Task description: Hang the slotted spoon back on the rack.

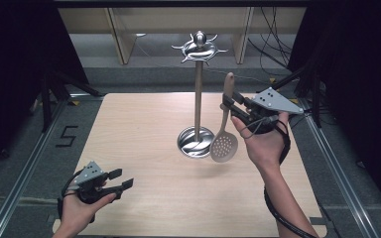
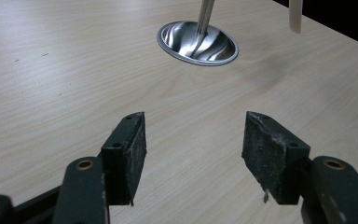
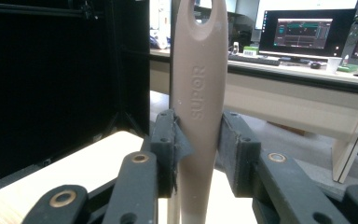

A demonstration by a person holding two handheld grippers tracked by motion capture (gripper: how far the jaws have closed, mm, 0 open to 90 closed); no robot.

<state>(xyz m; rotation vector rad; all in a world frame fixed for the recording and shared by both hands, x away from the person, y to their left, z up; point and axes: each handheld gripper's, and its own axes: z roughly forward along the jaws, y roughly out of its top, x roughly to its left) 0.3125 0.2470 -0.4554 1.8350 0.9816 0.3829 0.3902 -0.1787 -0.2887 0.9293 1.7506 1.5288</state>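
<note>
Near edge of counter (image 1: pixel 144 148), bottom left: left hand-held gripper (image 1: pixel 120 180) resting low, jaws apart, nothing between the pads. Same from left gripper view: left hand-held gripper (image 2: pixel 193 156) released, bare light wood grain between the two black pads, worn rubber faces.

Further in, right of centre: right hand-held gripper (image 1: pixel 229 106) held up off the counter, grey three-cornered plate on top, cable trailing back along the forearm. Clamped on the handle of the slotted spoon (image 1: pixel 224 134). Right gripper view confirms: right hand-held gripper (image 3: pixel 197 154) pads pressed on both sides of the slotted spoon (image 3: pixel 200 93) handle.

Slotted spoon details: beige-taupe, matte, looks like plastic or nylon. Long flat handle, widening toward the top end, oval hang hole there, embossed lettering "SUPOR" running along the handle. Round perforated head, many small holes in rows. Hanging near upright, hole end up, head down. Head low over the counter, just beside the stand base; touching or not, cannot tell. Gripped around mid-handle.

Beyond, centre: utensil stand (image 1: pixel 197 94), polished metal. Round dished base (image 2: pixel 197 43) on the counter, thin upright pole, ring of curved hooks (image 1: pixel 199 48) at the top with a knob finial. Hooks bare. Spoon's hole end below hook level, right of the pole.

Far back: table legs, cables on floor.
</note>
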